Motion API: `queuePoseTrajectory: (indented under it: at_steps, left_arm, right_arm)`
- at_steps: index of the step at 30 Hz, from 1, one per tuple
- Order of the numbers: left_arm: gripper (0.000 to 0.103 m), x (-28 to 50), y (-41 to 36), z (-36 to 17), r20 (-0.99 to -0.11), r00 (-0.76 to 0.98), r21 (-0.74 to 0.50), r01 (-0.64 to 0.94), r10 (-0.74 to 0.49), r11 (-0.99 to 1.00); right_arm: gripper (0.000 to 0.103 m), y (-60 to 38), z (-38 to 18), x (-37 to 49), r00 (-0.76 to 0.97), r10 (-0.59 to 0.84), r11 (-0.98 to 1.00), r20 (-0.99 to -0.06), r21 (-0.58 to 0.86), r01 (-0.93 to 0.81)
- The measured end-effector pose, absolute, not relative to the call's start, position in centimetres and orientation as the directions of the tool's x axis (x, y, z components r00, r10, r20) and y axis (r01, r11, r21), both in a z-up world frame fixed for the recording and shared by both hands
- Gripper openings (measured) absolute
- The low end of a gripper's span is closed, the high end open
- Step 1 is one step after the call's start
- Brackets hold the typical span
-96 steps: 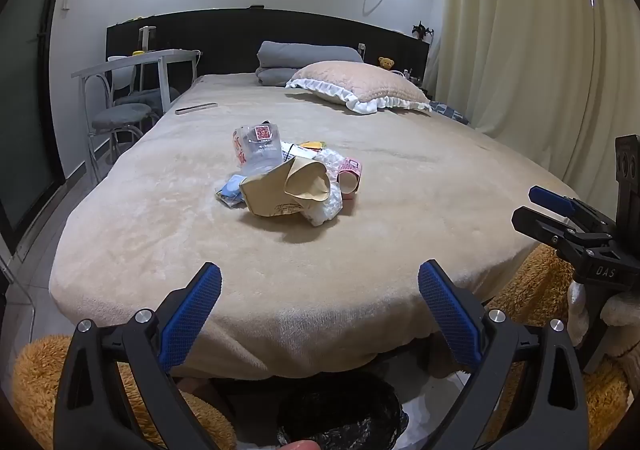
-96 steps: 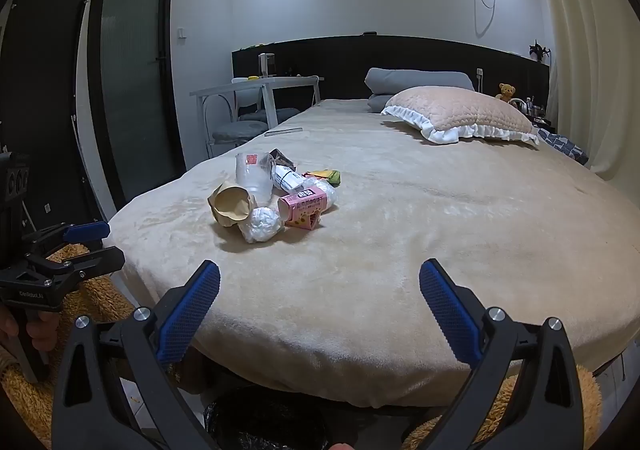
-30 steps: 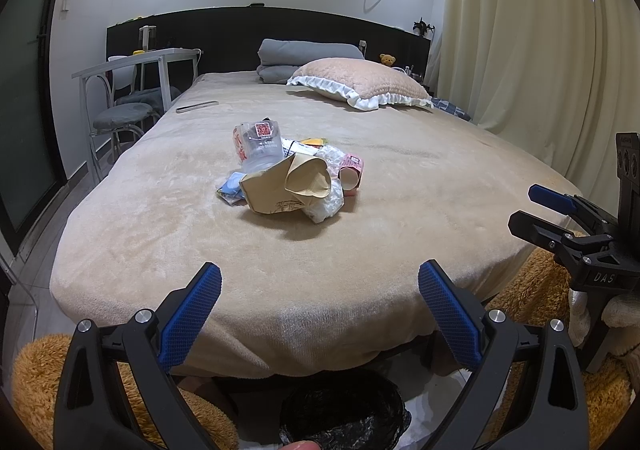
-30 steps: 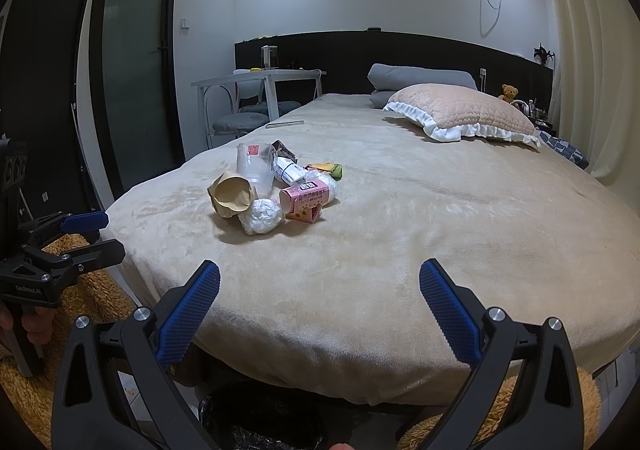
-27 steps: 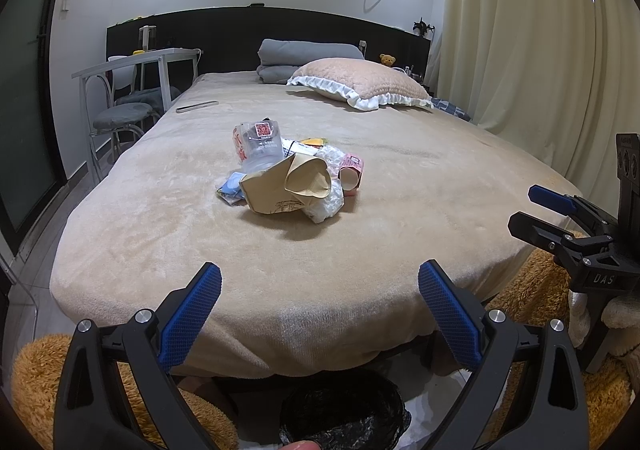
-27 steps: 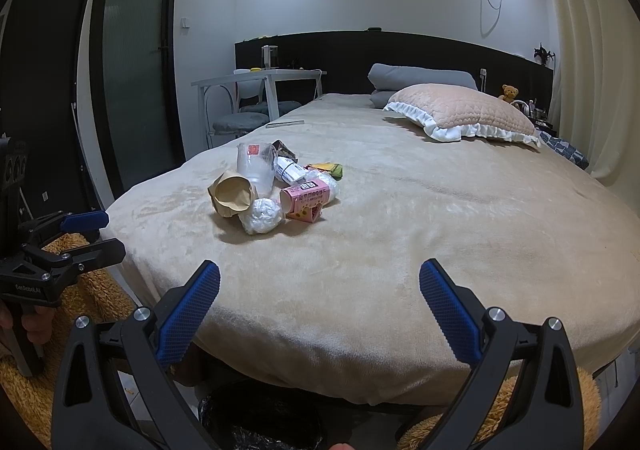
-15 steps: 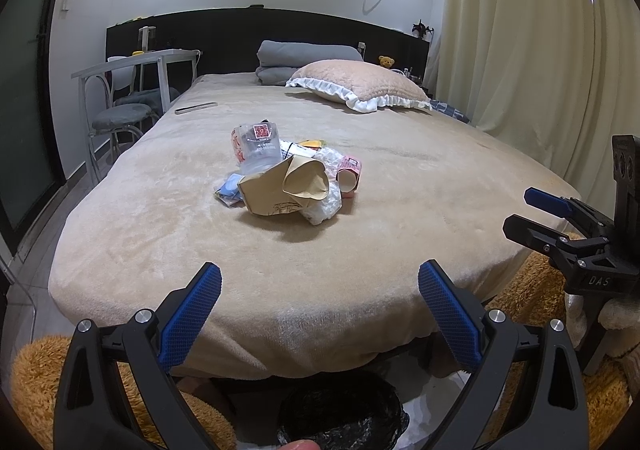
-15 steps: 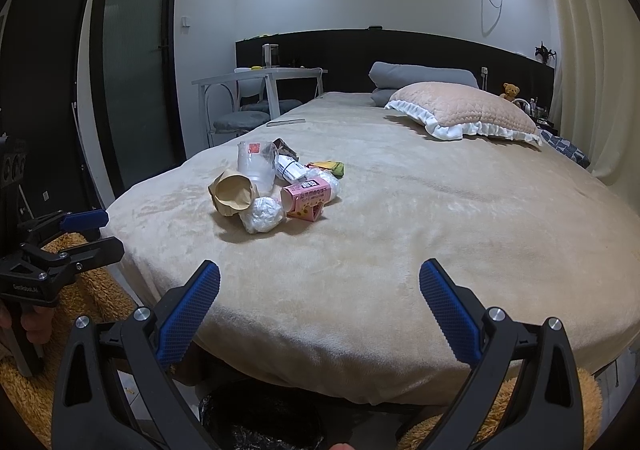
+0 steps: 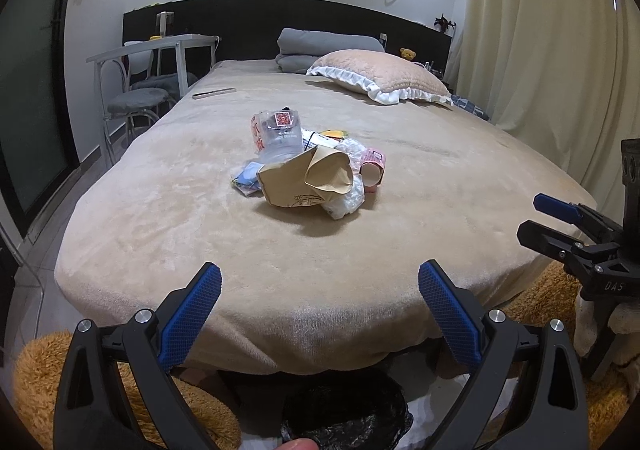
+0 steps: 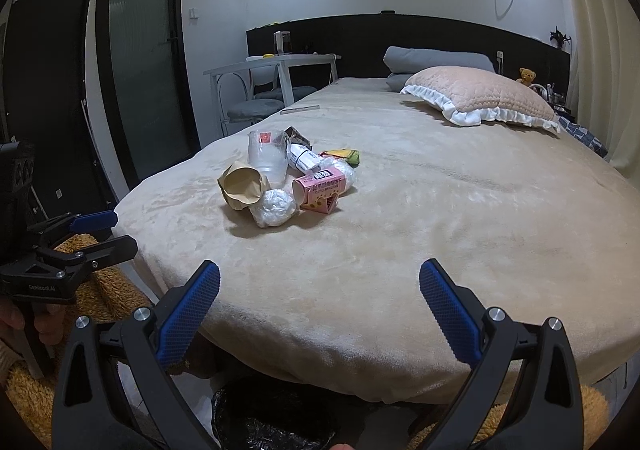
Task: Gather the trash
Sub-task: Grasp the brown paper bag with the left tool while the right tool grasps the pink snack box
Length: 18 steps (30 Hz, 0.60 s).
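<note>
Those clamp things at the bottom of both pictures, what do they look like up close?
Each is a black plastic frame with silver bolts. The left gripper and right gripper carry blue, grid-textured pads on two fingers. Small white lettering marks the frames.

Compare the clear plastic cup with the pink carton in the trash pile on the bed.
The clear plastic cup stands upright; the pink carton lies on its side. The cup is see-through with a small red label; the carton is opaque pink with printed text. Both sit in the same pile on the bed, untouched.
</note>
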<state>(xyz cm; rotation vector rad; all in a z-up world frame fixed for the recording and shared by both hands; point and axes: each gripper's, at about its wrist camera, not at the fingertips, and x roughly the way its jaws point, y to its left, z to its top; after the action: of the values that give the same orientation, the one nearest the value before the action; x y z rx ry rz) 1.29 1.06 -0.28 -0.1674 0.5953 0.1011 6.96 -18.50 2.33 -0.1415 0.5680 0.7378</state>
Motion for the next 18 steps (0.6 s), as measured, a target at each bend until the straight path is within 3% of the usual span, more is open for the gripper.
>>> queuePoseTrajectory:
  at_steps: [9, 18]
  left_arm:
    - [0.097, 4.7, 2.8, 0.2, -0.606, 0.795, -0.176, -0.116, -0.014, 0.978]
    - [0.097, 9.7, 5.9, 0.7, -0.643, 0.764, -0.2, -0.109, -0.047, 0.974]
  right_arm:
    - [0.099, -16.3, 2.3, 12.3, 0.488, 0.654, 0.669, -0.578, 0.143, -0.729]
    - [0.099, -12.6, 1.6, 18.0, 0.422, 0.658, 0.599, -0.624, 0.093, -0.795]
